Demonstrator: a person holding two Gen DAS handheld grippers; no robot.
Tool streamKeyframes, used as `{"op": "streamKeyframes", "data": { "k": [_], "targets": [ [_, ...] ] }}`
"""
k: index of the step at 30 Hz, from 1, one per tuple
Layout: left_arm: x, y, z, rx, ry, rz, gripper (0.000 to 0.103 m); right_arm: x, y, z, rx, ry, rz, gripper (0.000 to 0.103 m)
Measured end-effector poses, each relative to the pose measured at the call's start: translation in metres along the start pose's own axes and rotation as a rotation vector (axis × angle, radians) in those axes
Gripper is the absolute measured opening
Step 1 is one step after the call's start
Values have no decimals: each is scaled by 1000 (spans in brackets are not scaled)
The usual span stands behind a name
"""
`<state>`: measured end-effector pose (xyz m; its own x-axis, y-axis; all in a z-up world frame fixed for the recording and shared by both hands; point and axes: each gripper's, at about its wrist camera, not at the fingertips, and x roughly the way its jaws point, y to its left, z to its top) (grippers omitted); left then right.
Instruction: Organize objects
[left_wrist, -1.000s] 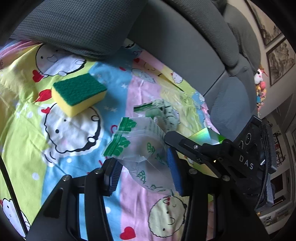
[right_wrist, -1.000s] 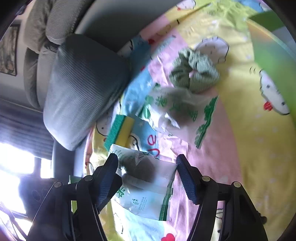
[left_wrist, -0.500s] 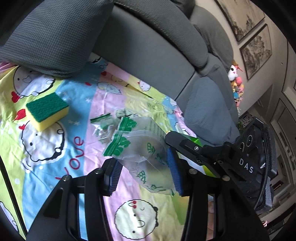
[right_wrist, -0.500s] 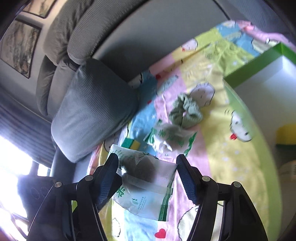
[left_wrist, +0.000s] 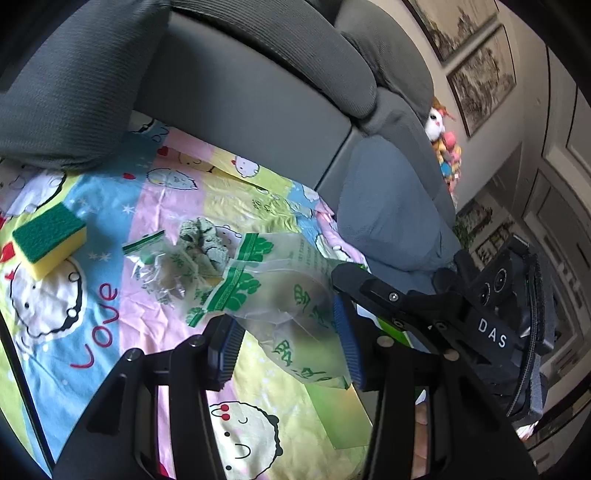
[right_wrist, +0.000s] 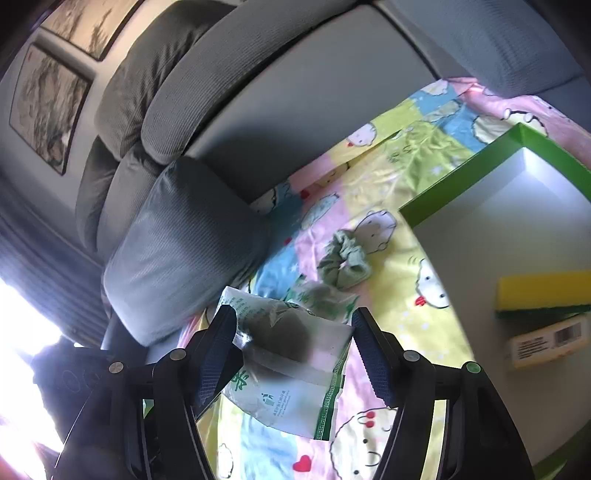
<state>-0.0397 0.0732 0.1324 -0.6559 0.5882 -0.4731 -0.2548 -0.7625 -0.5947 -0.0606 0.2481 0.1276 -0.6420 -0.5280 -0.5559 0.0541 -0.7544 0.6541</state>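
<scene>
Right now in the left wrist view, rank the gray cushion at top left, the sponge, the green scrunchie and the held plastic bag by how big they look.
1. gray cushion, largest.
2. plastic bag, though it is nearest the camera, which inflates it.
3. sponge and green scrunchie look about alike; I can't rank them.

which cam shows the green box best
The right wrist view: the green box shows its rim, pale inside and a sponge lying in it. The left wrist view shows only a sliver of green edge behind the right gripper, mostly hidden by the held bag.
</scene>
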Motion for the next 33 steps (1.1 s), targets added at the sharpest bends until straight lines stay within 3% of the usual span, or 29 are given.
{"op": "streamKeyframes", "data": {
  "k": [5,13,20,33],
  "targets": [
    [18,-24,6,89,31,0,45,-16,-23,10,75,-38,23,68],
    [52,-65,6,226,93,-53,45,-55,-53,19,161,-157,-29,68],
    [82,-73,-4,215,156,-116,45,-74,-78,22,213,-194,-118,68],
    [108,-84,-22,169,219,-146,45,-78,-103,22,259,-185,-226,68]
  ]
}}
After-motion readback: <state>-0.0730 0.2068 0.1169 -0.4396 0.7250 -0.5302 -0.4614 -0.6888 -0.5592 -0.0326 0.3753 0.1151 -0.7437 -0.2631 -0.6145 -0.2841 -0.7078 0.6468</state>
